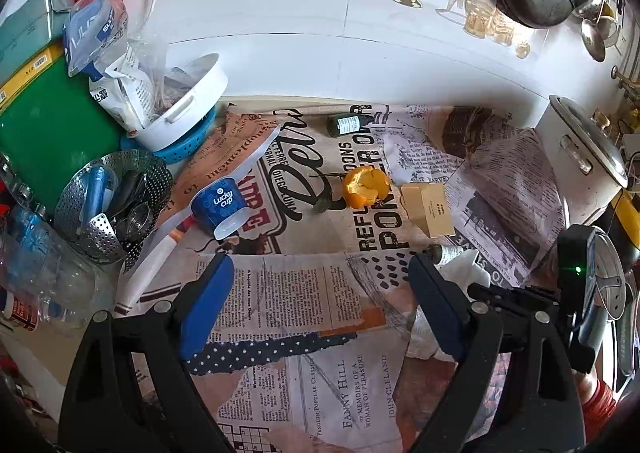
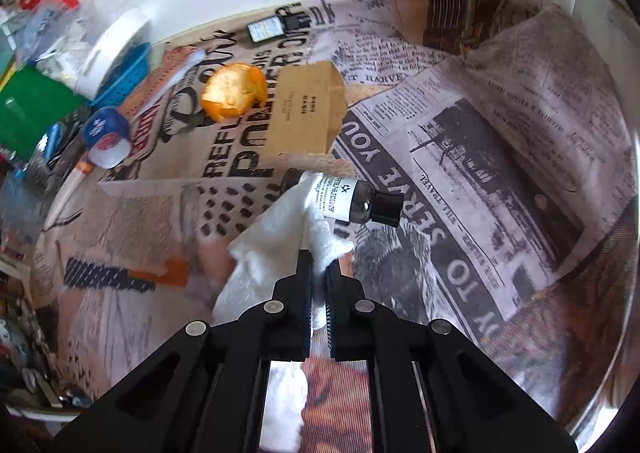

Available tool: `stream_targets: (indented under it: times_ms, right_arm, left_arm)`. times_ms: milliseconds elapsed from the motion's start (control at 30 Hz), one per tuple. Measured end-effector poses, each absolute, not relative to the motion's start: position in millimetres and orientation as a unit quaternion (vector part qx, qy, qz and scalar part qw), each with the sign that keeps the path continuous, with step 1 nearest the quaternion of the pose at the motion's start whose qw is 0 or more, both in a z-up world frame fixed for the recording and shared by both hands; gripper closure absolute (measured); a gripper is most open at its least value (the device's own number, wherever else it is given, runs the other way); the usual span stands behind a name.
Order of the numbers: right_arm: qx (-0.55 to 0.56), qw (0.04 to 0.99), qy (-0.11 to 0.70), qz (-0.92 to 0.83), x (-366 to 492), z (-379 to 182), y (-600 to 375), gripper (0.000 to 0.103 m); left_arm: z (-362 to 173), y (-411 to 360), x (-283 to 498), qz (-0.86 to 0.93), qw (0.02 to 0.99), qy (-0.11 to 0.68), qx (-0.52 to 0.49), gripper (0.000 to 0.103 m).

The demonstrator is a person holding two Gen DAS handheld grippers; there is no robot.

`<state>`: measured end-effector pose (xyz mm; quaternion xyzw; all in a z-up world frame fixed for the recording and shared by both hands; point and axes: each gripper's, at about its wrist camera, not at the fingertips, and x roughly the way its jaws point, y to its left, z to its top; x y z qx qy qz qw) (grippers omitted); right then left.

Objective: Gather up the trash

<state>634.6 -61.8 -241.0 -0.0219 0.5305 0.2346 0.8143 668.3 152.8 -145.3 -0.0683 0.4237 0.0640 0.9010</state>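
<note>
White crumpled tissue [image 2: 280, 221] lies on the newspaper-print cover [image 2: 480, 181] of the bench, and the right tool [image 2: 318, 265] has its two jaws pinched together on the tissue's near edge. No earlier view is at hand; the jaws stand nearly touching with paper between them. Part of the tissue drops out of sight behind the tool's black frame and shows again through the slot below. It drapes over one small dark bottle [image 2: 352, 201] with a white label and black cap, hiding the bottle's base end.

Just beyond sit one tan cardboard box [image 2: 304, 109], its flap open, and one piece of orange peel [image 2: 234, 91], touching or nearly touching the box. A second dark bottle [image 2: 272, 27] lies near the wall. One blue paper cup [image 2: 106, 137] lies on its side to the left, blurred in the right wrist view.

The left tool [image 1: 320, 273] hovers with its jaws spread wide, blue pads [image 1: 208, 305] apart and nothing between them. In its view the tissue [image 1: 468, 273] is mostly hidden behind the right-hand finger. At the left edge a perforated metal basket [image 1: 108, 205], a white pan [image 1: 184, 109] and stacked packages crowd together, cut off by the frame; their contents are hard to make out.
</note>
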Motion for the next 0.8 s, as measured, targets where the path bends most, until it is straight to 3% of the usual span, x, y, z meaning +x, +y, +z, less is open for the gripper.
stream_targets:
  times_ms: [333, 433, 500, 600, 800]
  right_arm:
    - [-0.098, 0.767, 0.579, 0.26, 588, -254, -61, 0.096]
    - [-0.109, 0.768, 0.581, 0.245, 587, -252, -70, 0.073]
    - [-0.093, 0.784, 0.566, 0.238, 590, -245, -78, 0.039]
    - [-0.055, 0.801, 0.548, 0.234, 600, -238, -85, 0.021]
    - [-0.03, 0.78, 0.569, 0.258, 619, -261, -64, 0.019]
  left_arm:
    - [-135, 129, 658, 0.058, 0.906, 0.415, -0.057, 0.014]
    - [-133, 124, 653, 0.061, 0.907, 0.413, -0.045, 0.014]
    - [-131, 123, 649, 0.062, 0.909, 0.411, -0.04, 0.014]
    - [-129, 123, 643, 0.066, 0.911, 0.407, -0.033, 0.014]
    - [-132, 131, 638, 0.078, 0.907, 0.413, -0.026, 0.014]
